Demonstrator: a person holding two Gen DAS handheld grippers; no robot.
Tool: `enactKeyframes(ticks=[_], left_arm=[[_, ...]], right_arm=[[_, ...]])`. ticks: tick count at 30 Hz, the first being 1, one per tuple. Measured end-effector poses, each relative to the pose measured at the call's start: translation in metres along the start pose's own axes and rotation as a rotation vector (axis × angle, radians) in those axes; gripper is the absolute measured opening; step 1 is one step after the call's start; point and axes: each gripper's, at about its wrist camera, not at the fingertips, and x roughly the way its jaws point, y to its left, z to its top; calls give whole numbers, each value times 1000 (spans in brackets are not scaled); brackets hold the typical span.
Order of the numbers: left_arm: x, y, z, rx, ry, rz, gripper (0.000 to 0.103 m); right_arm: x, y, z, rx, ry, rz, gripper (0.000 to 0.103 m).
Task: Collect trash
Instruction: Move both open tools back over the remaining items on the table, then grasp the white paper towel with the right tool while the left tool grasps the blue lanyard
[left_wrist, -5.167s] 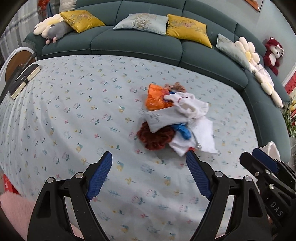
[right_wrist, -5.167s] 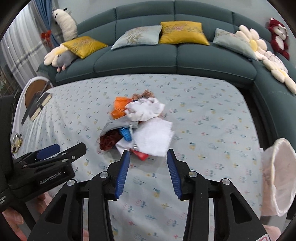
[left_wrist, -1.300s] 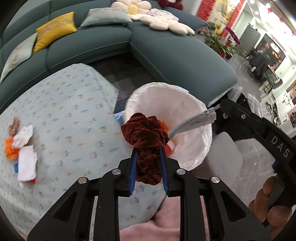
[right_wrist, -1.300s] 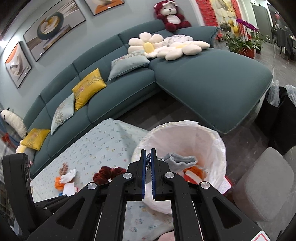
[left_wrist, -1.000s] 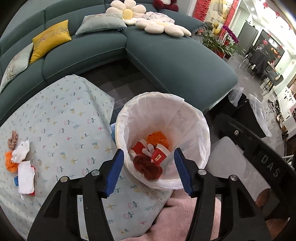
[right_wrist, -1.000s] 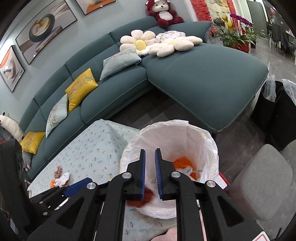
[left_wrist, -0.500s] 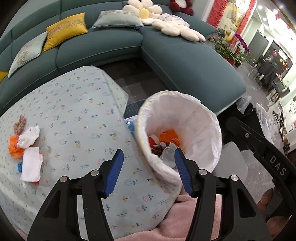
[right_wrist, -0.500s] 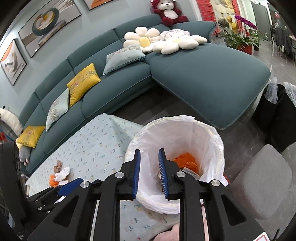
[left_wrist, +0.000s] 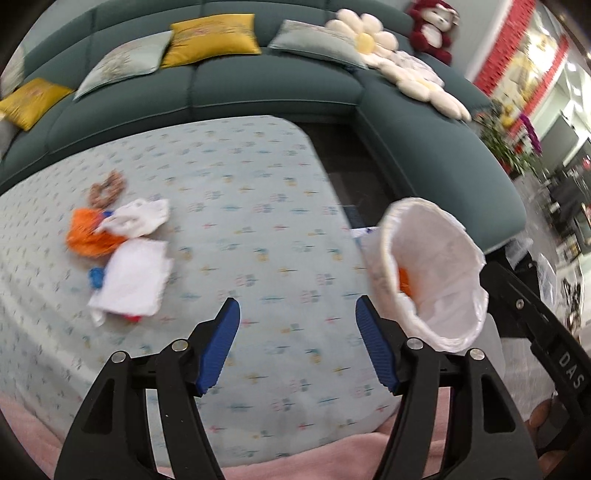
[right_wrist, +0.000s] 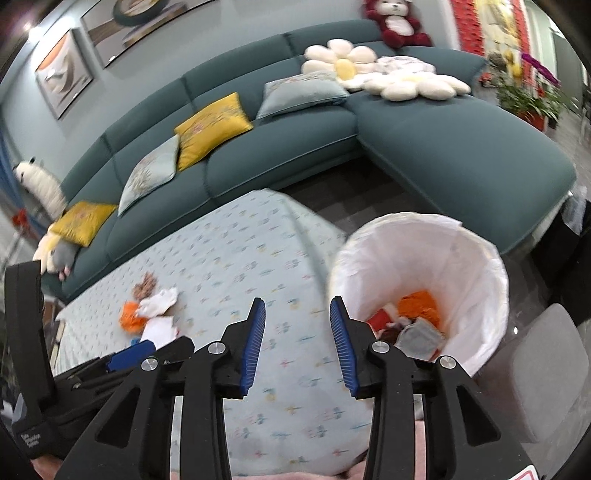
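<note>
Dropped: dark red scrunchie (right_wrist: 388, 334) and grey rag (right_wrist: 419, 336) now lie in the lined bin (right_wrist: 476, 258).
Left gripper (left_wrist: 297, 343): spread, empty, jaws just widened.
Right gripper (right_wrist: 297, 341): empty, jaws just opened.
Remaining: table pile (left_wrist: 122, 254) awaits collection.

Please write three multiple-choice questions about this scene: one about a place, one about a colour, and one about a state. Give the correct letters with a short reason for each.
1. Where does the remaining trash pile lie?
A. on the patterned tablecloth
B. on the sofa
C. inside the bin

2. What colour is the liner of the trash bin?
A. black
B. white
C. blue

3. What is the state of the left tongs?
A. shut on a cloth
B. shut on nothing
C. open and empty

Answers:
1 A, the pile rests on the cloth, far from the bin.
2 B, the bag around the rim is white.
3 C, the blue pads stand apart with only tablecloth between them; the jaws have just been opening.
</note>
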Motion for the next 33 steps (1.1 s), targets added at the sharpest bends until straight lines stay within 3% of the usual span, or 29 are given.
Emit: enactKeyframes(ticks=[4, 15, 33], left_arm=[[-8, 32, -7, -52, -3, 28, 62], [-26, 108, -27, -182, -15, 68, 62], [-20, 197, -36, -335, 3, 117, 70]], right_arm=[[3, 26, -9, -40, 19, 24, 44], [9, 90, -30, -151, 72, 61, 50], [70, 169, -66, -217, 240, 153, 50]])
